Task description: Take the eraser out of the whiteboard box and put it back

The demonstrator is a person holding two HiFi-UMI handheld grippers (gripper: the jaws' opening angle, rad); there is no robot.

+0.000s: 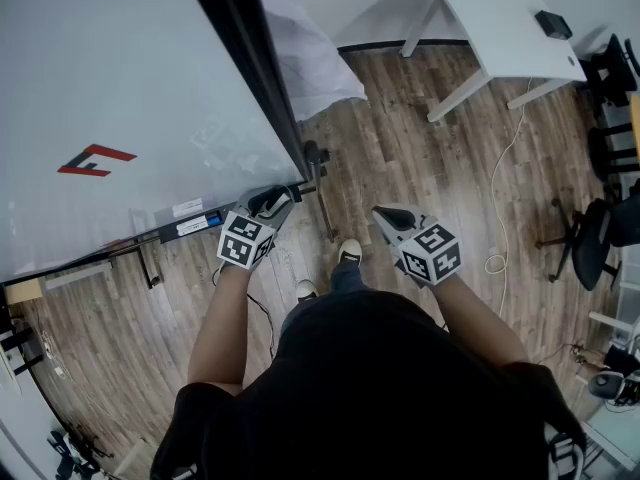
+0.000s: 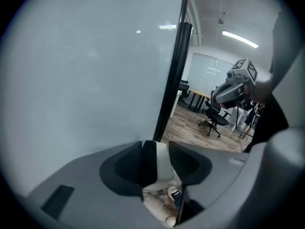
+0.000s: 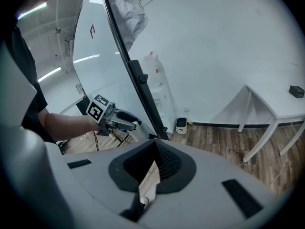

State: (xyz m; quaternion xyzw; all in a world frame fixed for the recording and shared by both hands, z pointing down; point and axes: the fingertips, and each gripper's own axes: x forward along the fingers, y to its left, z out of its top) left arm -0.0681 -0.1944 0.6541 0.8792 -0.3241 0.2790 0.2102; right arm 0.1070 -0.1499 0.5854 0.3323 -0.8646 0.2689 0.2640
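Wood-plank flooring [image 1: 420,118] runs beneath both tongs. The left gripper [image 1: 270,204] has its jaws pressed on a pale block, the eraser [image 2: 161,163]. It holds the eraser in the air off the lower corner of the whiteboard [image 1: 120,88], just beside the box [image 1: 190,226] on the board's bottom rail. The right gripper [image 1: 392,218] hangs apart over the floor, jaws drawn narrow with nothing between them.

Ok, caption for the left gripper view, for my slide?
Left hand-held gripper clamps a white eraser before the whiteboard; right hand-held gripper hangs beyond its black frame.
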